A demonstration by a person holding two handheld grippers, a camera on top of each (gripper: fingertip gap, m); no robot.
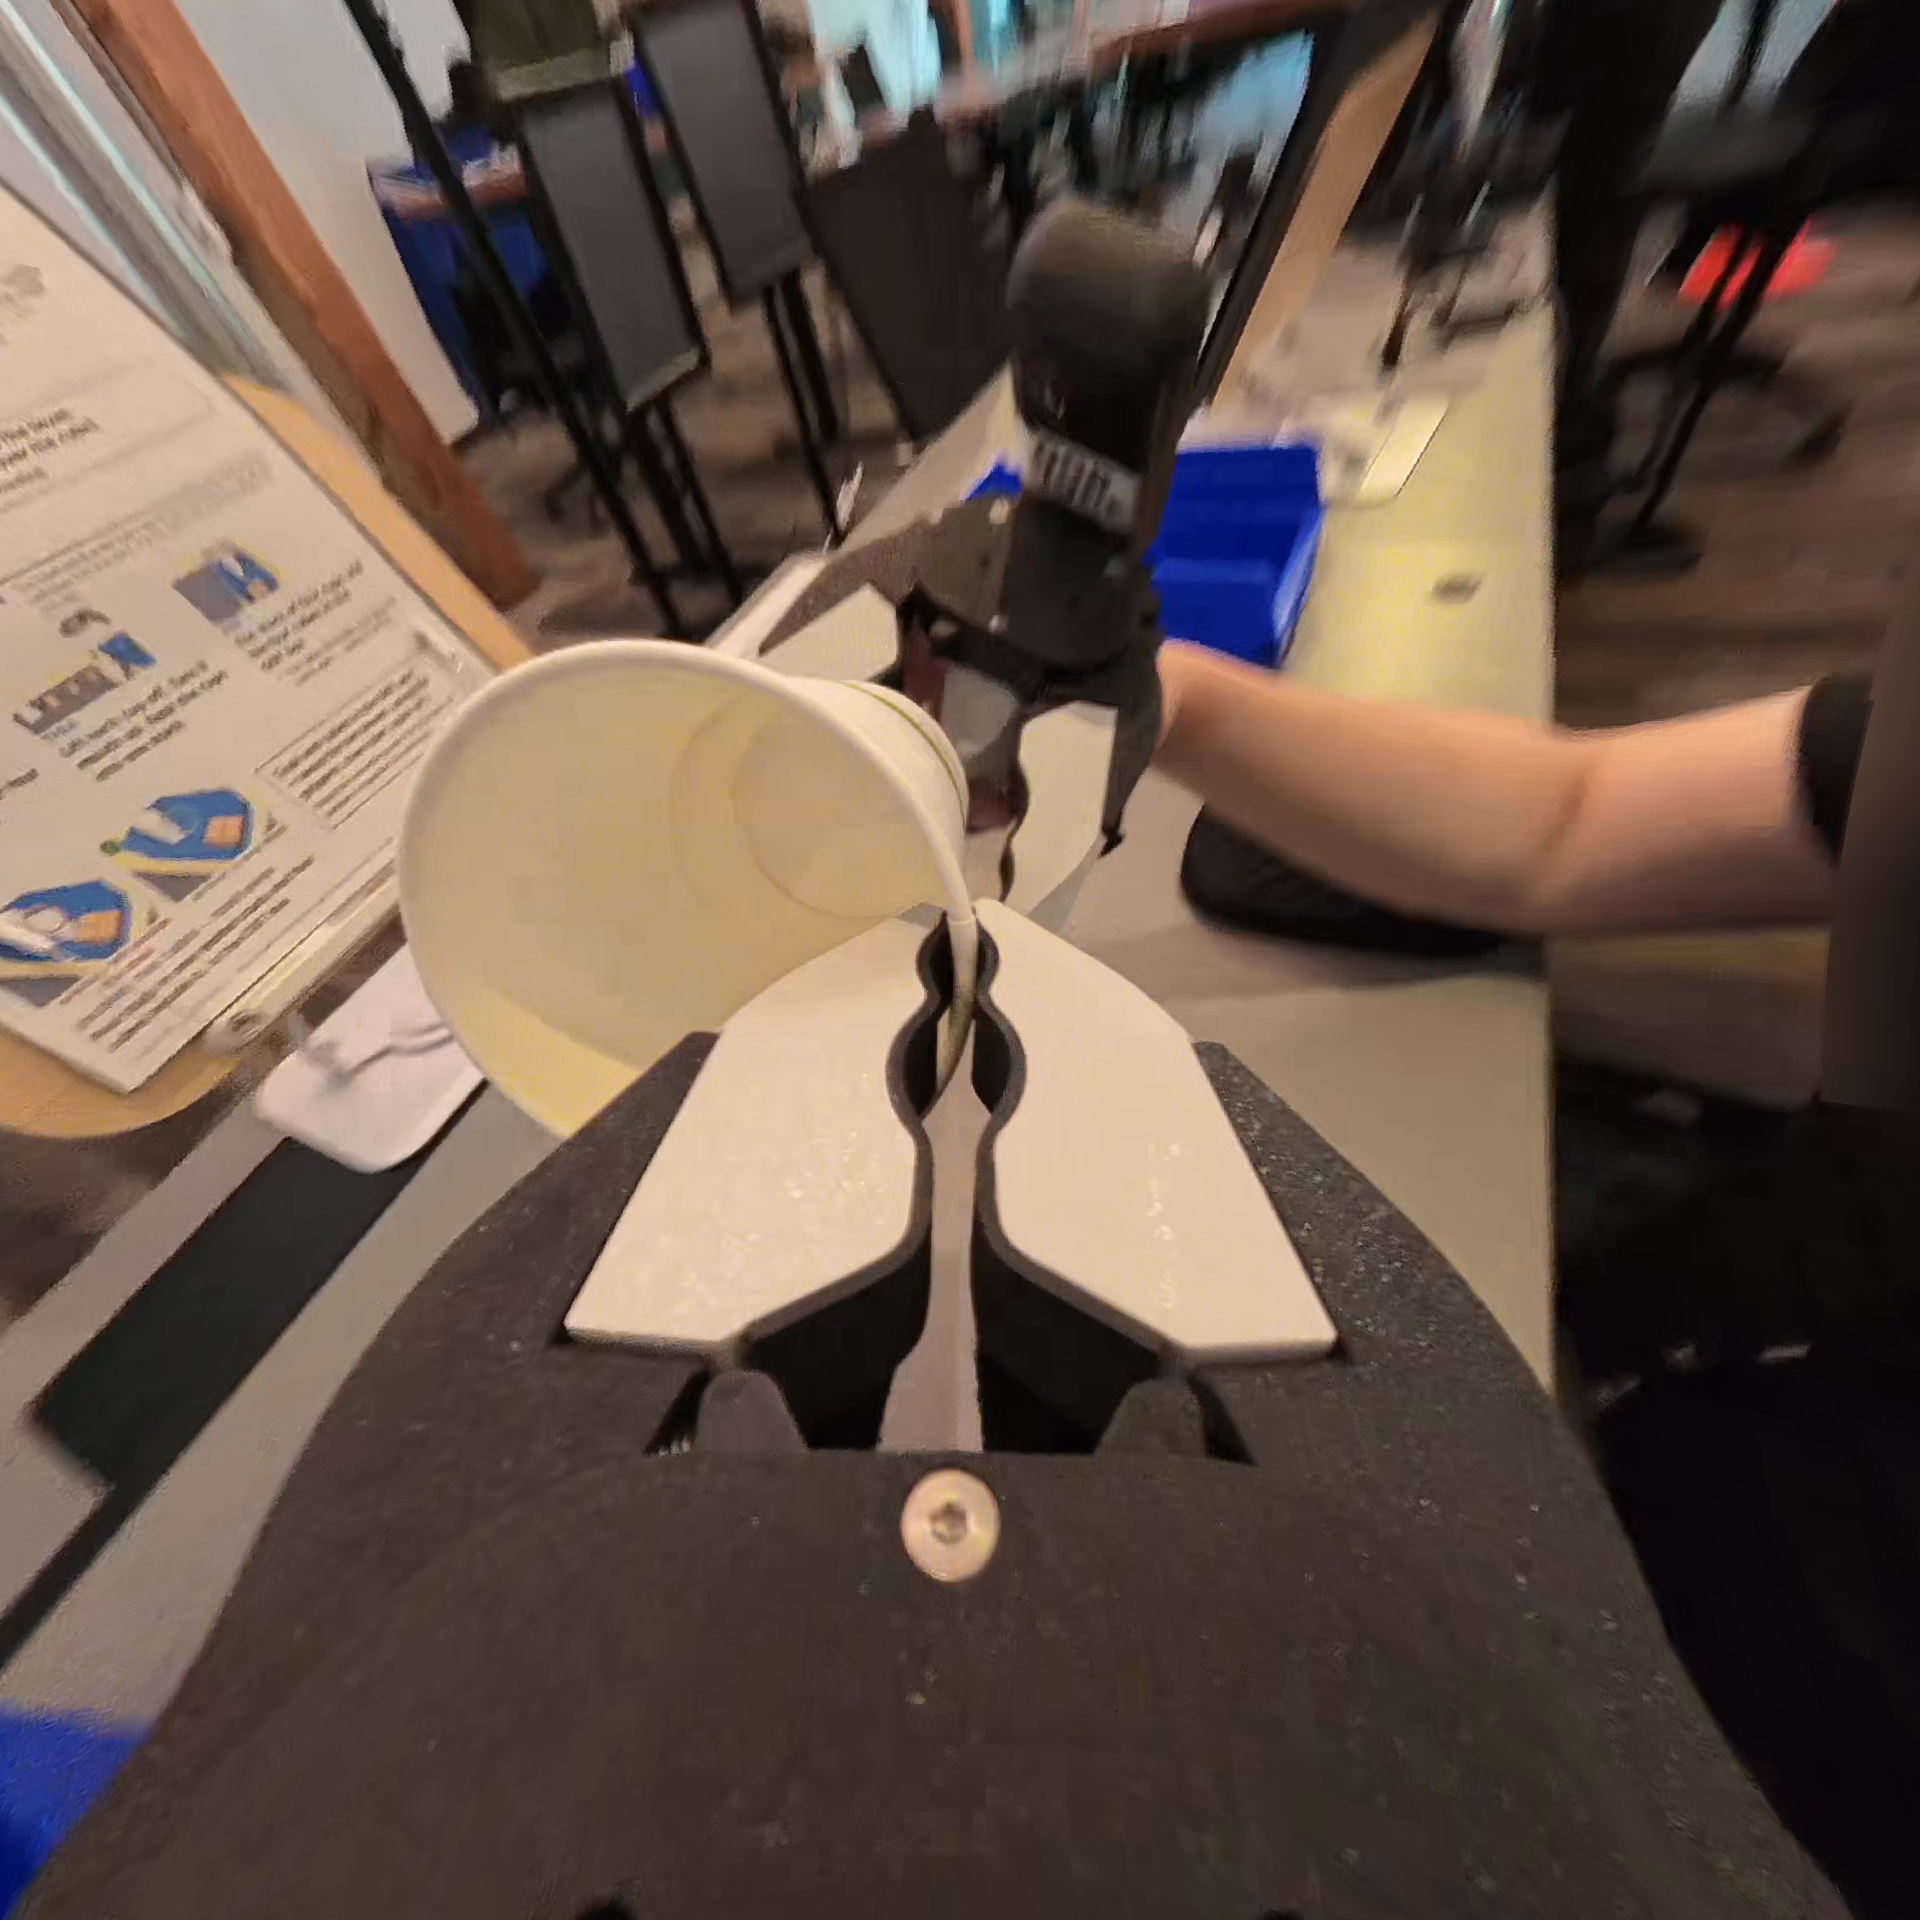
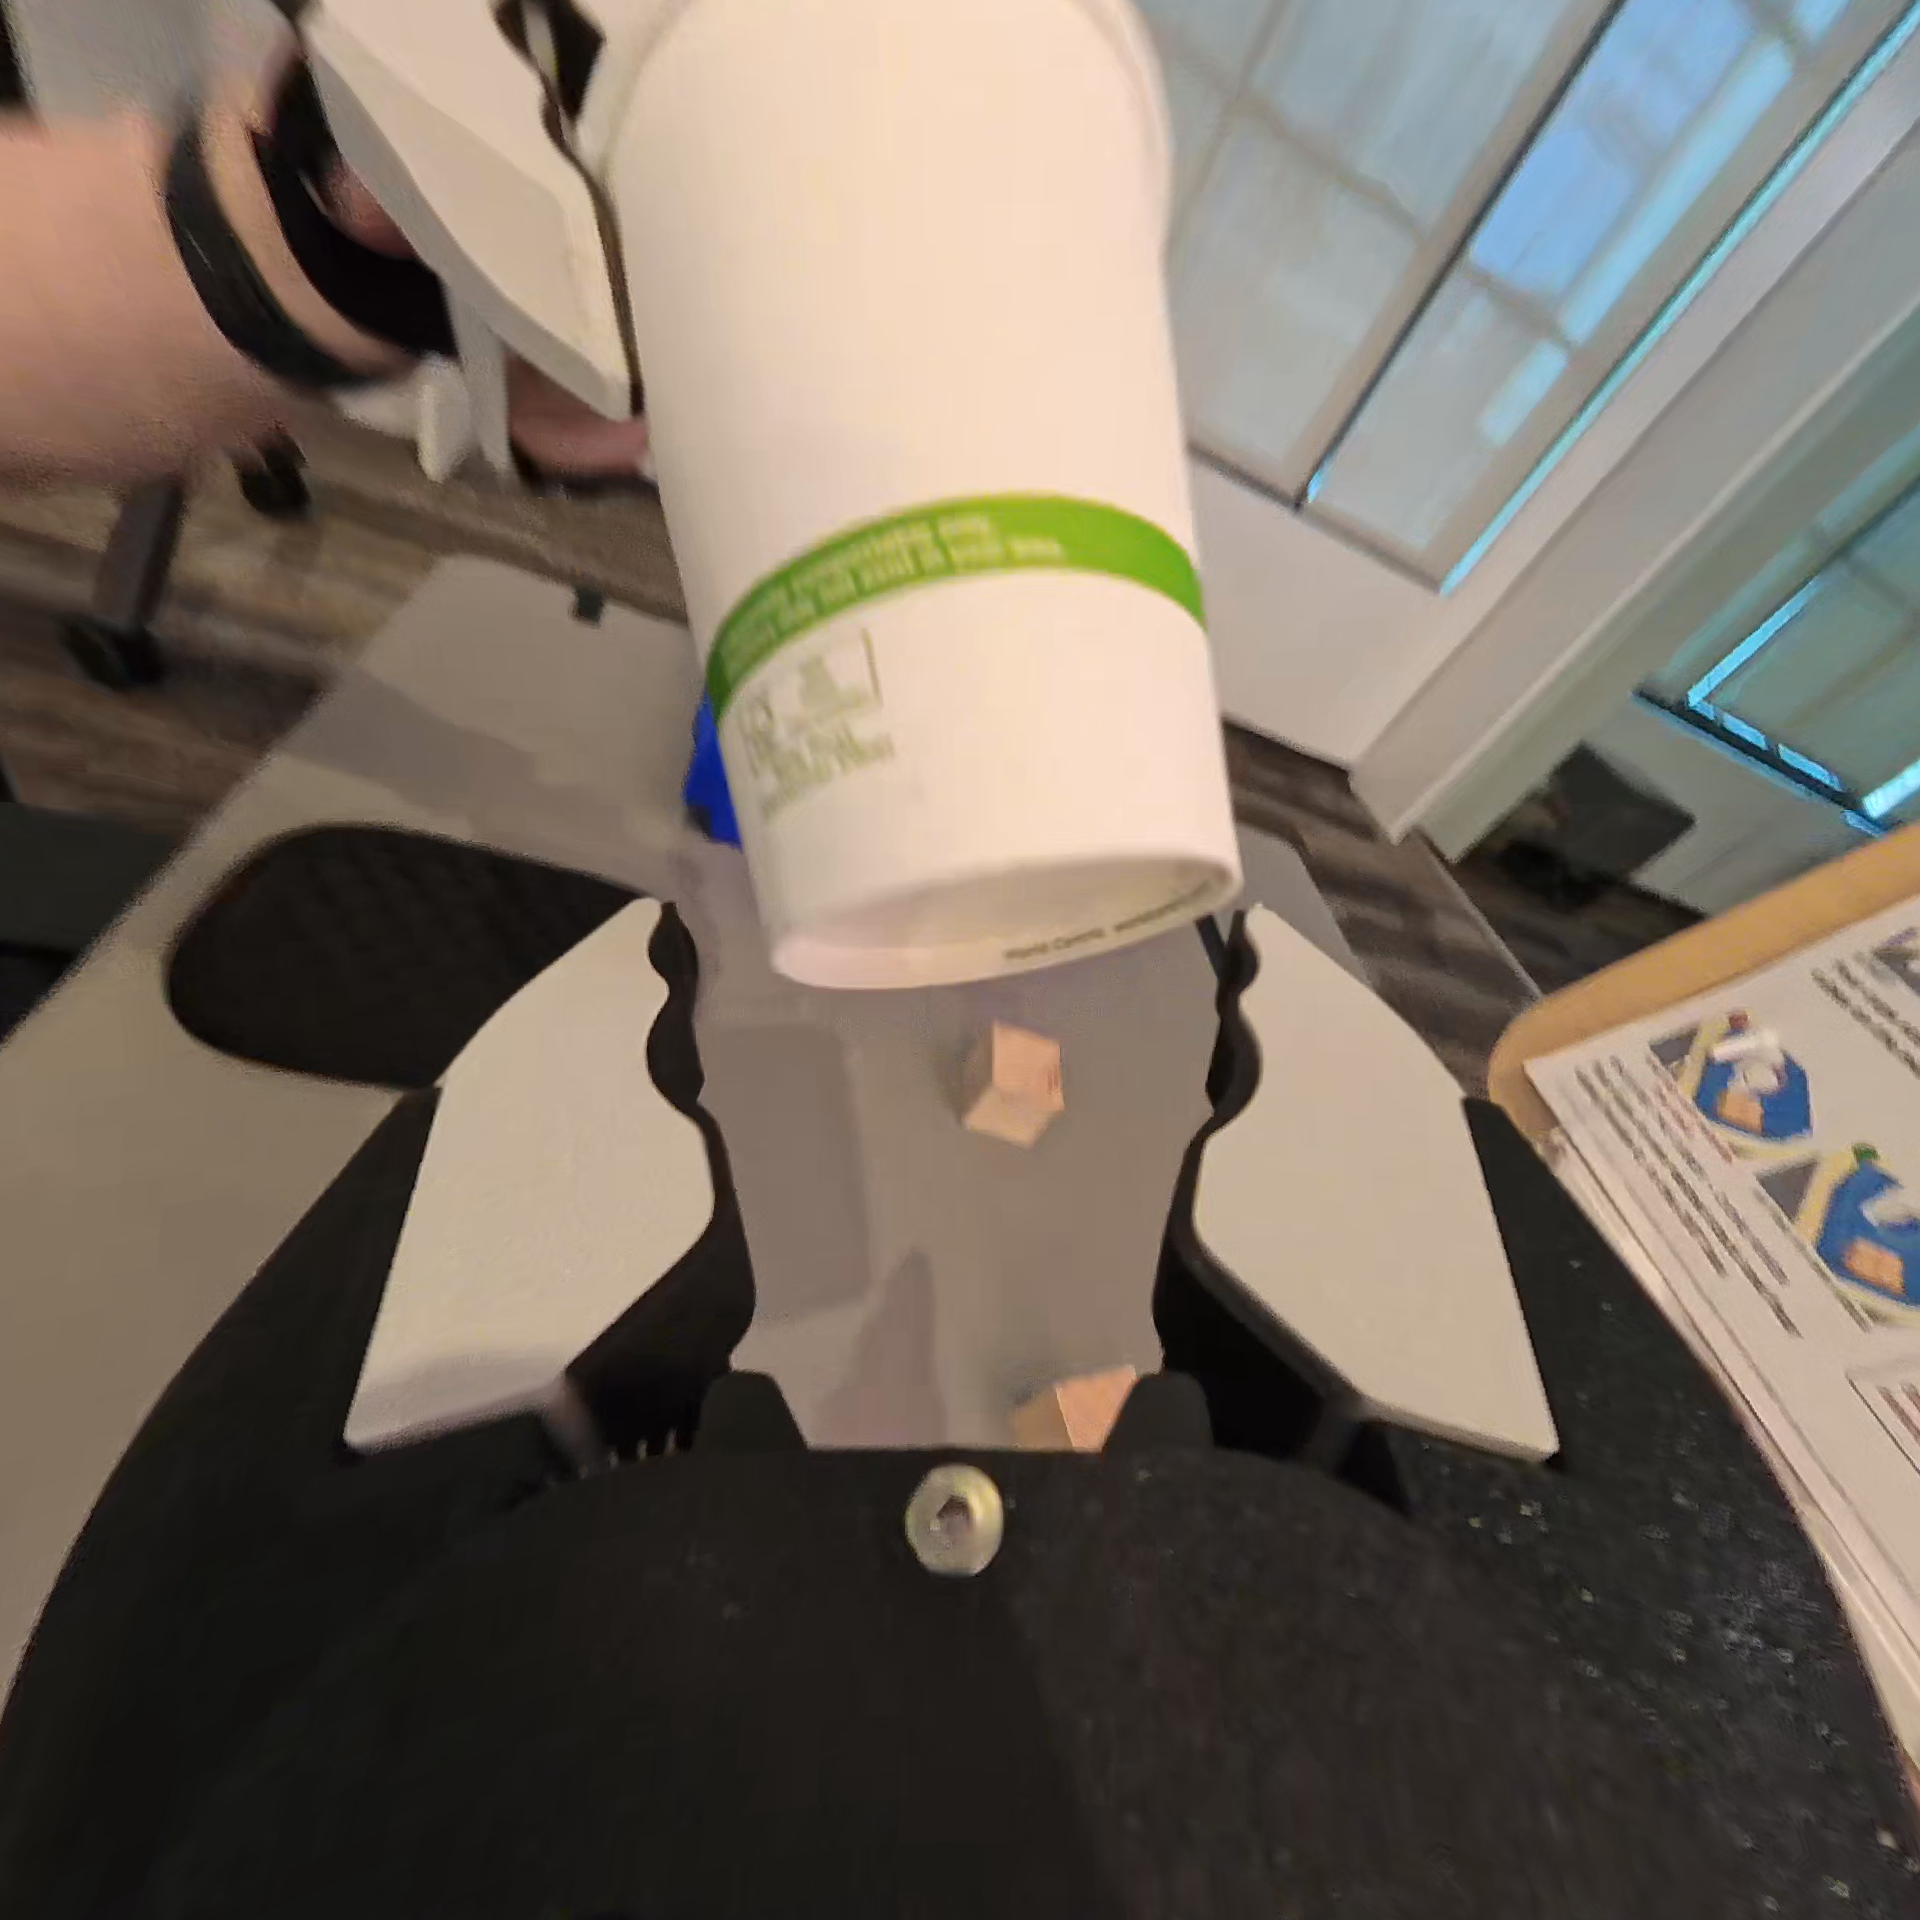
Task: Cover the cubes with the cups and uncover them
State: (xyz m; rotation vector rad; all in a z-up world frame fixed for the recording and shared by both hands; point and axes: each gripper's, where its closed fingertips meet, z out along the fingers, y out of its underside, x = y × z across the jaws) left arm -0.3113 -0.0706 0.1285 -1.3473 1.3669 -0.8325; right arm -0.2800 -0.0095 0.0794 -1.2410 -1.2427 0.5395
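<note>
My left gripper (image 1: 961,925) is shut on the rim of a white paper cup (image 1: 644,831) and holds it tilted in the air, mouth toward the camera. In the right wrist view the same cup (image 2: 935,416), with a green band, hangs base-down from the left gripper (image 2: 592,218) above the table. My right gripper (image 2: 956,920) is open and empty. One wooden cube (image 2: 1008,1081) lies uncovered on the grey table (image 2: 831,1247) between its fingers. A second cube (image 2: 1075,1408) is partly hidden by the gripper body. The right gripper also shows in the left wrist view (image 1: 977,769), behind the cup.
A clipboard with a printed instruction sheet (image 1: 177,727) lies at the table edge; it also shows in the right wrist view (image 2: 1714,1143). A blue bin (image 1: 1236,551) stands farther back. A forearm (image 1: 1455,810) reaches in from the right. A black mesh chair back (image 2: 364,935) is beside the table.
</note>
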